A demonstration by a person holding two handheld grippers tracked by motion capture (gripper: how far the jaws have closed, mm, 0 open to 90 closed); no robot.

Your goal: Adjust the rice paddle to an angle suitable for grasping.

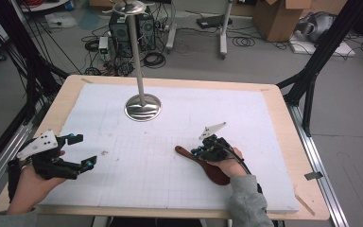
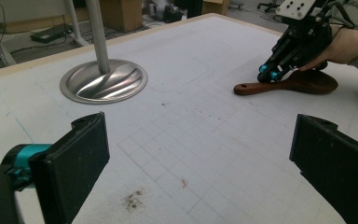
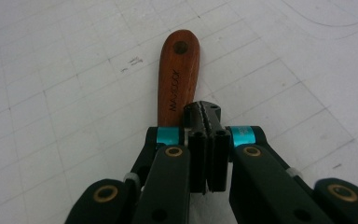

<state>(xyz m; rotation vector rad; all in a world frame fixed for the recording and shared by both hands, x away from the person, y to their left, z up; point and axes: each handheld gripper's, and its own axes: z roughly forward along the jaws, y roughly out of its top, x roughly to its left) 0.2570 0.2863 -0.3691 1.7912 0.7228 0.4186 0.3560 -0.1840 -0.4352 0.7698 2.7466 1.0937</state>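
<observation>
My right hand-held gripper (image 1: 203,150) sits with jaws pressed together on nothing, hovering just over the handle of the wooden spatula (image 3: 177,77), which lies flat on the table (image 1: 274,101) under my right hand. My left hand-held gripper (image 1: 86,150) is spread wide, well apart from the metal stand (image 1: 142,106).

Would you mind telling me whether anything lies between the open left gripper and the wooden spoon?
Nothing visible does. Bare white mat lies between the left gripper and the spoon. The right gripper sits over the spoon's handle, jaws closed.
</observation>
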